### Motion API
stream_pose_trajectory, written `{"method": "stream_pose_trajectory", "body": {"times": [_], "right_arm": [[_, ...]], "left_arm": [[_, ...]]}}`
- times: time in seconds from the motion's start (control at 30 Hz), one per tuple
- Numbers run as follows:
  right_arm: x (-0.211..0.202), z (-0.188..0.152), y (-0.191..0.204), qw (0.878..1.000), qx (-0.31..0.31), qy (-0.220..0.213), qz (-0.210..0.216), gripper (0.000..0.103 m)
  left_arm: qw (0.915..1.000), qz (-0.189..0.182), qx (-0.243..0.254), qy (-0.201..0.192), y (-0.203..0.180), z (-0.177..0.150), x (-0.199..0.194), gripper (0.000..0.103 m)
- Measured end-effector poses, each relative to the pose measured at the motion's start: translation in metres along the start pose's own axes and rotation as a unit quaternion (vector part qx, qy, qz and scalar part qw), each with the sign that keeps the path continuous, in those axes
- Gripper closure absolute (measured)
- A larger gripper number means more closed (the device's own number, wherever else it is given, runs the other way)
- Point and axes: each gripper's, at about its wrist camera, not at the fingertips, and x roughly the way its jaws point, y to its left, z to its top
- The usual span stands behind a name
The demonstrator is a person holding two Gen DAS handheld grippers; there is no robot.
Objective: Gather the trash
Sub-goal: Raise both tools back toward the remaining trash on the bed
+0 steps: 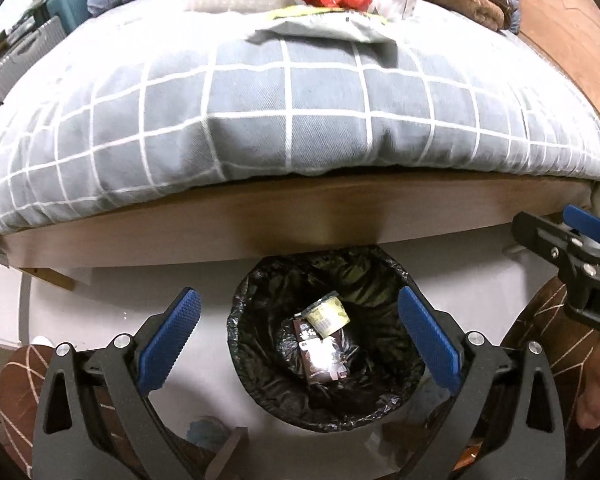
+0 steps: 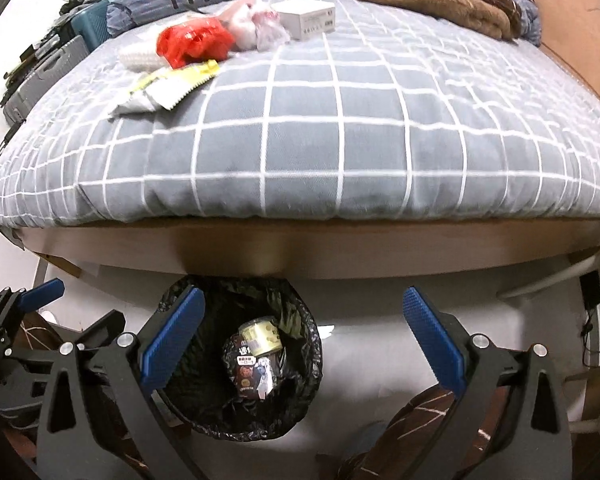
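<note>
Hovering over bin (image 1: 328, 344): both claws, down-tilted, agape.

The left tongs (image 1: 300, 340) point steeply downward with their blue-padded jaws spread wide and nothing between them. The right tongs (image 2: 304, 340) tilt down the same way, jaws likewise spread and empty. They hang side by side, the left just beside the right. Brown patterned trouser legs (image 1: 540, 320) show beneath both.

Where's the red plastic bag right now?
The red plastic bag lies on the bed's checked cover, upper left in the right wrist view, between the yellow-edged wrapper and the white box.
</note>
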Motion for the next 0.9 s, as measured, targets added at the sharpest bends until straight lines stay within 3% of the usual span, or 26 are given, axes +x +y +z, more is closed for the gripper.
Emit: {"method": "stream_pose_trajectory", "body": {"times": [0.47, 0.9], "right_arm": [[-0.056, 0.026, 0.014, 0.998, -0.014, -0.065, 0.0, 0.007], [-0.086, 0.044, 0.032, 0.995, -0.041, -0.096, 0.003, 0.007]], "left_arm": [[0.9986, 0.011, -0.012, -0.051, 0.009, 0.025, -0.056, 0.006], [0.9962, 0.012, -0.02, -0.084, 0.017, 0.043, -0.094, 0.006]]}}
